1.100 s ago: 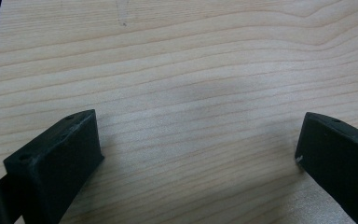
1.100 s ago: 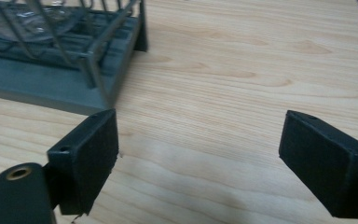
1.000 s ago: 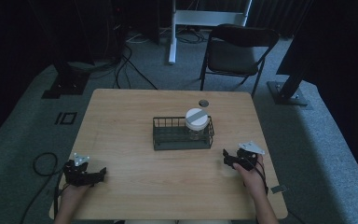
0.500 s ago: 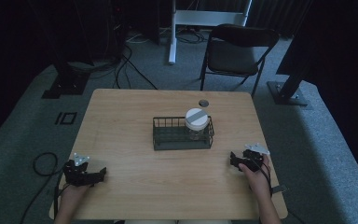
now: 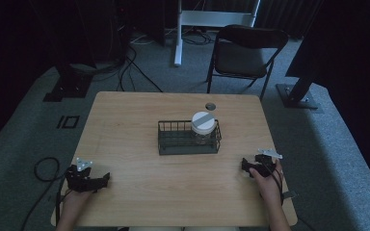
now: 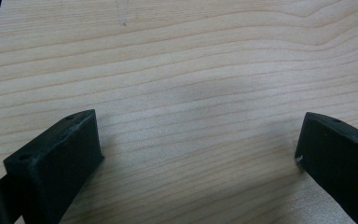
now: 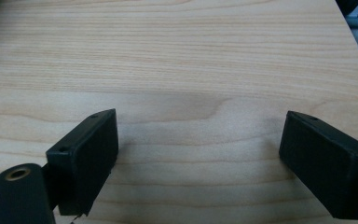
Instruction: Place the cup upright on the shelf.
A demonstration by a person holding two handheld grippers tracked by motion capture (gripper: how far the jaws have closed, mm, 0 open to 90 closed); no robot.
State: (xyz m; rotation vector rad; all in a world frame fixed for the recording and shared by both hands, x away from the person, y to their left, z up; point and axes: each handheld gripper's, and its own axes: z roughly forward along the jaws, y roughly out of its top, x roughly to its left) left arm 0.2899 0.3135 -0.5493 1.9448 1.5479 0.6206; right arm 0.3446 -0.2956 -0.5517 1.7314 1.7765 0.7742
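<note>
Two claws gape wide over bare table [image 5: 125, 134], empty; the high view adds a jar [image 5: 204, 126] in a basket [image 5: 173, 144].

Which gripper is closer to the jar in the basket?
The right gripper: it sits nearer the jar, at the basket's right end, than the left gripper.

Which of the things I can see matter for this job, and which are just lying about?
In the job:
- jar with white lid, standing in the right end of the basket
- wire basket
- left hand-held gripper, open
- right hand-held gripper, open

Lying about:
- folding chair
- floor cables
- small round fitting in the table
</note>
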